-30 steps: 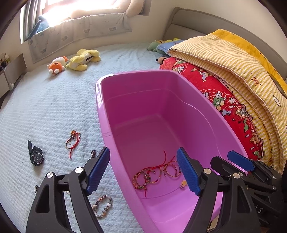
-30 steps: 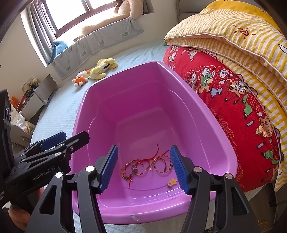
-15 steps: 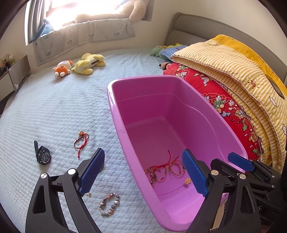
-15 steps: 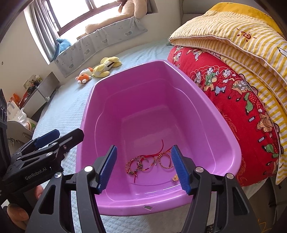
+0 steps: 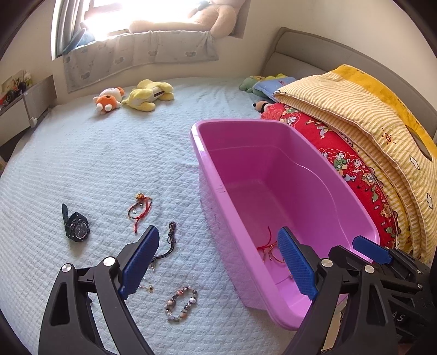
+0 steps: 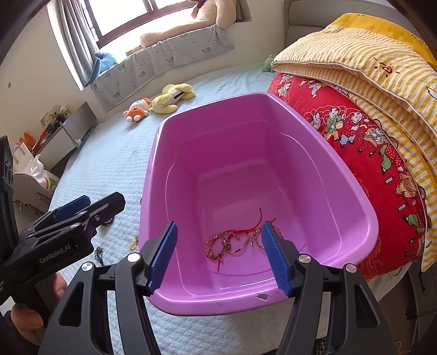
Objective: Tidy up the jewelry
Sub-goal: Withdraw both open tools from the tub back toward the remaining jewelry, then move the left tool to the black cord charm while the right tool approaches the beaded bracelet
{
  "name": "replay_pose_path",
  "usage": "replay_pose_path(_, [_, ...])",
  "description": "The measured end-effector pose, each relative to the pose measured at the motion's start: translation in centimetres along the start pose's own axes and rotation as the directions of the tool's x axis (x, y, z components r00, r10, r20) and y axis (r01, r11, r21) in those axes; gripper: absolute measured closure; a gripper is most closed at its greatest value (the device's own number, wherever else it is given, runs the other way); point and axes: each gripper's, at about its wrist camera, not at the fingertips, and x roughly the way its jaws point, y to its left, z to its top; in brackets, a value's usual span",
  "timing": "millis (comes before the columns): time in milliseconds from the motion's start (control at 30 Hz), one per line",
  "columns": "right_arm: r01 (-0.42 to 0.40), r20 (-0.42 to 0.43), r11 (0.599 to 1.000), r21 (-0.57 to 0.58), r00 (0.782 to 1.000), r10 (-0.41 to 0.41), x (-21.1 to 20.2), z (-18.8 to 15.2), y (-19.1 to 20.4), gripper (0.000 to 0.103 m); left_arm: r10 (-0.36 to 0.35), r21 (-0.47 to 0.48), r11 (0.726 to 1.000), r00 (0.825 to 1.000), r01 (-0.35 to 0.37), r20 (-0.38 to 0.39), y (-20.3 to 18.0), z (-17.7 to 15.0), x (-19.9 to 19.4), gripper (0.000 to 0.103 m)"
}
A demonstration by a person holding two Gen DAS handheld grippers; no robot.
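A pink plastic tub [image 5: 330,188] [image 6: 363,218] stands on the bed with red string bracelets [image 6: 232,243] [image 5: 269,248] on its floor. On the bedspread left of it lie a black watch [image 5: 75,228], a red string bracelet [image 5: 140,210], a black cord necklace [image 5: 169,243], a small gold piece [image 5: 148,288] and a beaded bracelet [image 5: 180,303]. My left gripper [image 5: 218,262] is open and empty, straddling the tub's left wall. My right gripper [image 6: 220,256] is open and empty above the tub's near end. The left gripper also shows in the right wrist view [image 6: 82,210].
Folded quilts, red [image 5: 352,166] and yellow striped [image 5: 363,114], press against the tub's right side. Plush toys [image 5: 133,95] lie far back on the bed. A window ledge with a large plush [image 5: 191,21] is behind. A bedside shelf [image 6: 62,131] stands to the left.
My left gripper has pulled back and swung left, from over the tub's inside toward the bedspread, so the loose jewelry shows more. My right gripper has drawn back slightly. Both stayed open.
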Motion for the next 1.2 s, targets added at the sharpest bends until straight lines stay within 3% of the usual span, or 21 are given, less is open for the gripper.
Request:
replay_pose_path(633, [-0.088,-0.044,0.988,-0.125,0.996,0.083,0.5,-3.4,7.2,0.040,0.066,-0.147,0.987,0.998,-0.069,-0.024,9.7,-3.9,-2.6,0.016])
replay_pose_path(900, [-0.130,-0.043,0.972,-0.194,0.991,0.124,0.3,-5.5,10.5,0.037,0.146,-0.184,0.972,0.989,-0.143,-0.001,14.2,-6.7,-5.4,0.013])
replay_pose_path(1200, [-0.200,-0.039,0.940,-0.275,0.980,0.197,0.2,-8.7,13.6,0.032,0.269,-0.163,0.950,0.963,-0.265,0.003,17.9,-11.2,-7.2,0.008])
